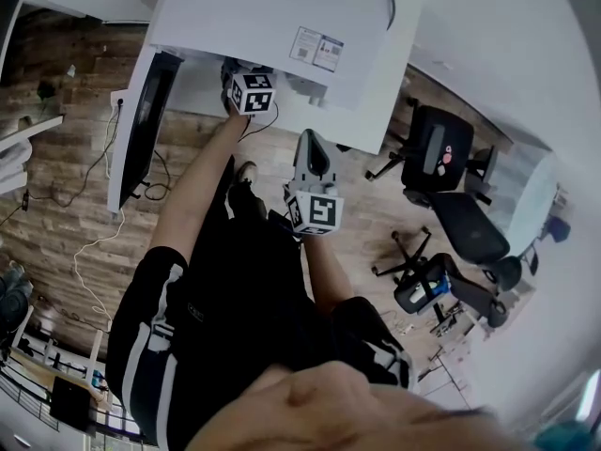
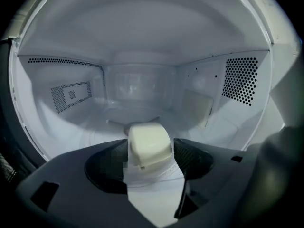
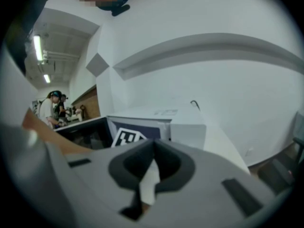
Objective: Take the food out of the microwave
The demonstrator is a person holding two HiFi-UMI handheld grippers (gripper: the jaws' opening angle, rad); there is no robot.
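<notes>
Your left gripper (image 2: pixel 151 151) is inside the white microwave (image 1: pixel 282 17), whose door (image 1: pixel 141 125) stands open at the left of the head view. Its claw is spread wide. The food (image 2: pixel 148 139), a pale cream block, sits on the floor of the oven at the lower middle of the left gripper view, between the two jaws. The pads do not press on it.

Your right gripper (image 3: pixel 152 148) is outside, below the microwave in the head view. Its claw is closed and nothing is in it.

On the top of the microwave, in the upper middle of the head view, there is a sticker (image 1: pixel 316 48), but its print is too small to read. The cube (image 1: pixel 252 92) on your left gripper carries only black and white square markers, no words.
</notes>
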